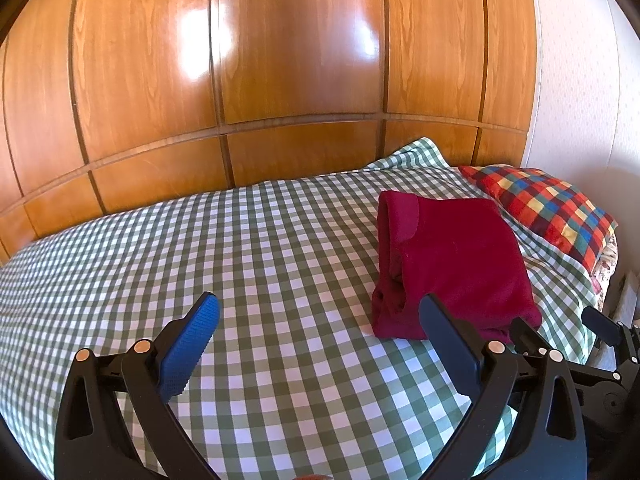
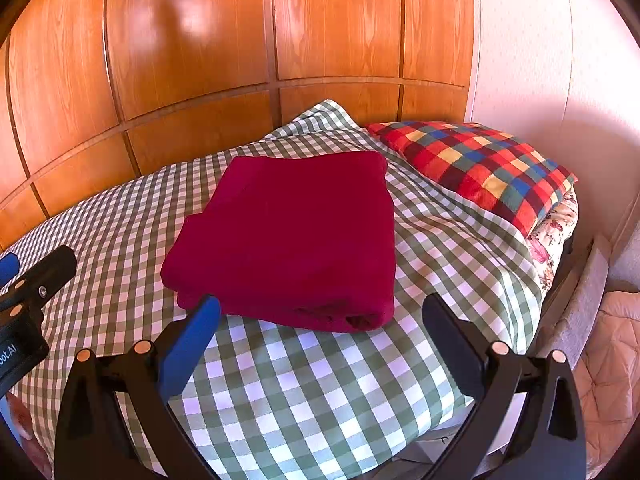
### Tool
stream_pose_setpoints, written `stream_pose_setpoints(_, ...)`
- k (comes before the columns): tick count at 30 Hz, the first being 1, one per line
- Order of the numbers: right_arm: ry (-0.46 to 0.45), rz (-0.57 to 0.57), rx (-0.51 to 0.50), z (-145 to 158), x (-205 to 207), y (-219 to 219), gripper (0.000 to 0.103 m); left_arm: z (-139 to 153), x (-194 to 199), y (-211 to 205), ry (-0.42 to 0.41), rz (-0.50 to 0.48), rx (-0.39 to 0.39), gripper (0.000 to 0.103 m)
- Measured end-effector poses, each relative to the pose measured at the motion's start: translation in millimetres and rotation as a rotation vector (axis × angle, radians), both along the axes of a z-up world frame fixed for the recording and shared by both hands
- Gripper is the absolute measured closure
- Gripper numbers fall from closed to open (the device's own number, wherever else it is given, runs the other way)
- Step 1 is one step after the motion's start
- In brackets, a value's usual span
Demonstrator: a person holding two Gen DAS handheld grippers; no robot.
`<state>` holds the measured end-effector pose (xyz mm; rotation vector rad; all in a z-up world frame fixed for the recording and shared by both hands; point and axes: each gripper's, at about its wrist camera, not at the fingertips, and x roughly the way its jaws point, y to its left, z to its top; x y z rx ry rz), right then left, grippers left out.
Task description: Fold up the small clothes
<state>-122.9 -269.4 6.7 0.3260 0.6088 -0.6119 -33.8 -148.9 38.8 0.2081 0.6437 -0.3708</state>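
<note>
Right gripper (image 2: 320, 316), jaws wide and empty, sat nearer the folded maroon garment (image 2: 292, 236), just beyond its fingertips.

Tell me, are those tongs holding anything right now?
Nothing. Both the left tongs and the right tongs are open and empty; the folded red garment lies free.

We saw a bright, sunny room. Big white shiny spots glared on the wooden wall (image 1: 280, 60). The pictures were sharp but bent round like a bowl, with dark corners. Soft shadows lay under the red cloth (image 2: 296, 236).
</note>
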Motion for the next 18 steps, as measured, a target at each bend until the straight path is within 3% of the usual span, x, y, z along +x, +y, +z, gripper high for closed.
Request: stream_pose_setpoints(18, -0.002, 0.018, -0.006, 0.6, 2.6, 2.6, 0.002, -7.0, 5.3, 2.8, 0.032, 0.006, -0.006, 0.004)
